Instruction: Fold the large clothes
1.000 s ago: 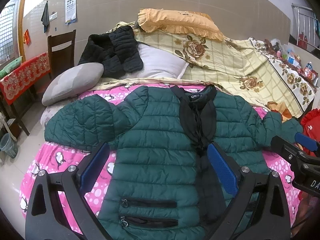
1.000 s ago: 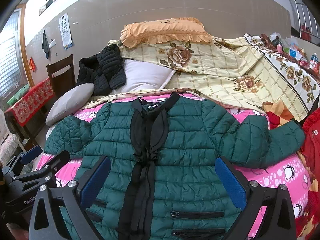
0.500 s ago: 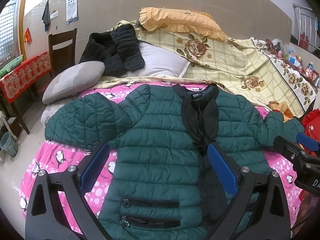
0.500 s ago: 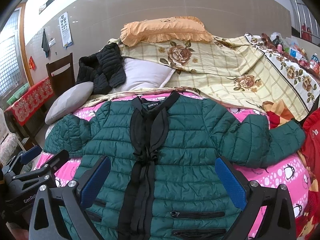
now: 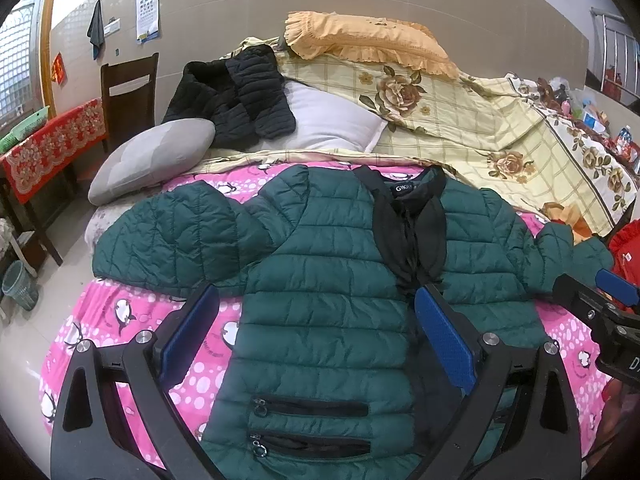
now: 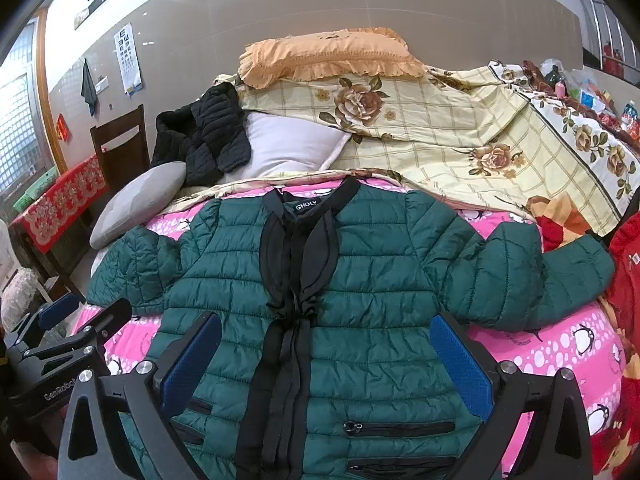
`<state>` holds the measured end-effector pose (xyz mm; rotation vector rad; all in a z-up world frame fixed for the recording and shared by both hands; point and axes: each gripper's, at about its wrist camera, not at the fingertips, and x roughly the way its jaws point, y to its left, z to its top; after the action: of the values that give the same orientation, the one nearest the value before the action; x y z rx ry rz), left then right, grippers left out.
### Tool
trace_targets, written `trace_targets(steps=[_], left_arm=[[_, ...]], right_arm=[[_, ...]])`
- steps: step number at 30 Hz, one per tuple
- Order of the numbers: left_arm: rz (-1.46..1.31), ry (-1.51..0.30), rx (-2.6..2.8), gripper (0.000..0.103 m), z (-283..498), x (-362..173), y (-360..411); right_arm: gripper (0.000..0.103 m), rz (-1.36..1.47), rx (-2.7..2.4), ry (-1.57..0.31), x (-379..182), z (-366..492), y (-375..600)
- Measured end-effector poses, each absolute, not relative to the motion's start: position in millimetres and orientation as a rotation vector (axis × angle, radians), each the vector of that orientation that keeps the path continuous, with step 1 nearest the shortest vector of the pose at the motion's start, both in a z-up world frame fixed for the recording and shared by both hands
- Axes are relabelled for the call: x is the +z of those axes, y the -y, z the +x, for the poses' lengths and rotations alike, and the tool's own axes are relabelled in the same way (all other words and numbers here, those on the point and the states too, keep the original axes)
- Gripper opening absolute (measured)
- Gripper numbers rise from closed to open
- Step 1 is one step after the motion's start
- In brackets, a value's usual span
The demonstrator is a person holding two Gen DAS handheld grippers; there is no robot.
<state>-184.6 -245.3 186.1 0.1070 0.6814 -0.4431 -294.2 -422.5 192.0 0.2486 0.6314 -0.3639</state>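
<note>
A dark green quilted jacket (image 5: 328, 280) with a black collar tie lies flat, front up, on a pink penguin-print bed cover (image 5: 120, 316), sleeves spread to both sides. It fills the middle of the right wrist view (image 6: 380, 280) too. My left gripper (image 5: 316, 320) is open and empty, hovering over the jacket's left half near the hem. My right gripper (image 6: 326, 348) is open and empty over the jacket's lower front. The right gripper shows at the right edge of the left wrist view (image 5: 600, 300); the left gripper shows at the left edge of the right wrist view (image 6: 68, 332).
Behind the jacket lie a grey pillow (image 5: 152, 156), a white pillow (image 5: 328, 124), a black quilted garment (image 5: 236, 96), a floral yellow quilt (image 5: 480, 128) and an orange pillow (image 5: 368, 36). A red garment (image 6: 624, 280) lies at the right. A chair (image 5: 128, 88) and red-clothed table (image 5: 52, 140) stand left.
Both grippers have drifted slightly, so the jacket sits a little lower and more to the right in the left wrist view. Both stay open; the jacket has not moved.
</note>
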Motion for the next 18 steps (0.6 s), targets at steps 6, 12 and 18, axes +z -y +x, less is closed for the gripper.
trace_targets(steps=[6,12,18], left_arm=[[0.103,-0.691,-0.432,0.099,-178.2,182.5,241.0],[0.100,-0.702,-0.419,0.099,-172.1,177.9,236.4],[0.067,-0.738,-0.403,0.099,-154.0,171.3,221.2]], right_arm=[[0.103,0.272,-0.365,-0.641,188.3,-290.5,425.0],[0.103,0.280,-0.370,-0.664,182.9,-287.5,425.2],[0.103,0.275,-0.369,-0.677,177.0,-285.4,427.0]])
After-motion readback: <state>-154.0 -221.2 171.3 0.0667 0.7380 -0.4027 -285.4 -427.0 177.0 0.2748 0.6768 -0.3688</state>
